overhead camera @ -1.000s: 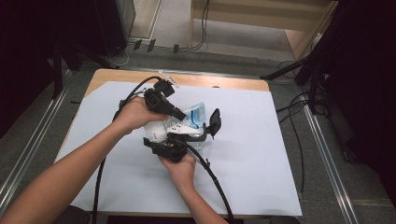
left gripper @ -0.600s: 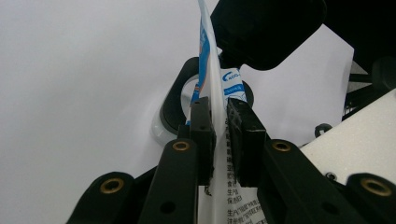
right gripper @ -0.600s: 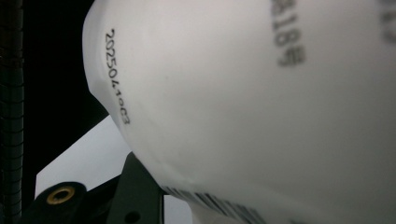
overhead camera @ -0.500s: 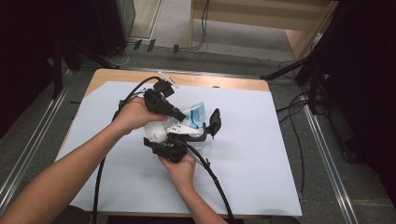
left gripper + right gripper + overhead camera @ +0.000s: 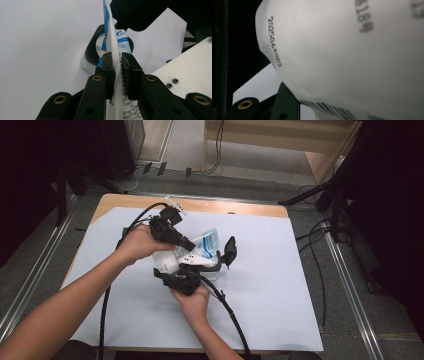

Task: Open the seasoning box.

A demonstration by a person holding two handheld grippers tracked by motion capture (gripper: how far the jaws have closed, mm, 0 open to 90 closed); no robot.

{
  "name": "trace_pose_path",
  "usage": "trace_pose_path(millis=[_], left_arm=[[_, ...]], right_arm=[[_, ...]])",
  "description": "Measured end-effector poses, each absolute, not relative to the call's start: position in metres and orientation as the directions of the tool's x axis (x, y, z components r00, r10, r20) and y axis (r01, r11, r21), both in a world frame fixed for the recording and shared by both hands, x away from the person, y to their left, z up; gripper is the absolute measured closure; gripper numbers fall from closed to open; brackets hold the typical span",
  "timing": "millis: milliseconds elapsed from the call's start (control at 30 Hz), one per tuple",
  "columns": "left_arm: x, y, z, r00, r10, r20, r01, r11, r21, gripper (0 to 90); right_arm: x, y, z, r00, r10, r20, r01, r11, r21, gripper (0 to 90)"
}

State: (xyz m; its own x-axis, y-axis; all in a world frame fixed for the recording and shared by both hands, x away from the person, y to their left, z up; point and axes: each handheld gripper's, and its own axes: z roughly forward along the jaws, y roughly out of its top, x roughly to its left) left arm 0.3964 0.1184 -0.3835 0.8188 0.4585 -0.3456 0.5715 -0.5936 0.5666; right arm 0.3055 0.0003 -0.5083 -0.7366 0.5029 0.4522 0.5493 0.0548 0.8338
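High view: the left tool (image 5: 187, 245) and right tool (image 5: 202, 265) meet mid-counter (image 5: 280, 285) over a white pouch (image 5: 207, 244); bare sheet lies open on every side, well clear of the counter's edges. Left gripper view: the 2 jaws pinch the pouch's (image 5: 117, 45) thin edge. Right gripper view: the pouch (image 5: 352, 55) sits close against its jaw, apparently gripped. Both hands sit as 1 second earlier.
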Motion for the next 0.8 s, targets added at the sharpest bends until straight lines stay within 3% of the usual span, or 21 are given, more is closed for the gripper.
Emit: trace_pose_path(millis=[800], left_arm=[[0.3988,0.1115,-0.3843,0.815,0.469,-0.34,0.576,-0.597,0.558,83.9]], right_arm=[[0.3082,-0.0011,-0.5059,-0.728,0.496,0.474,0.565,0.041,0.824,62.4]])
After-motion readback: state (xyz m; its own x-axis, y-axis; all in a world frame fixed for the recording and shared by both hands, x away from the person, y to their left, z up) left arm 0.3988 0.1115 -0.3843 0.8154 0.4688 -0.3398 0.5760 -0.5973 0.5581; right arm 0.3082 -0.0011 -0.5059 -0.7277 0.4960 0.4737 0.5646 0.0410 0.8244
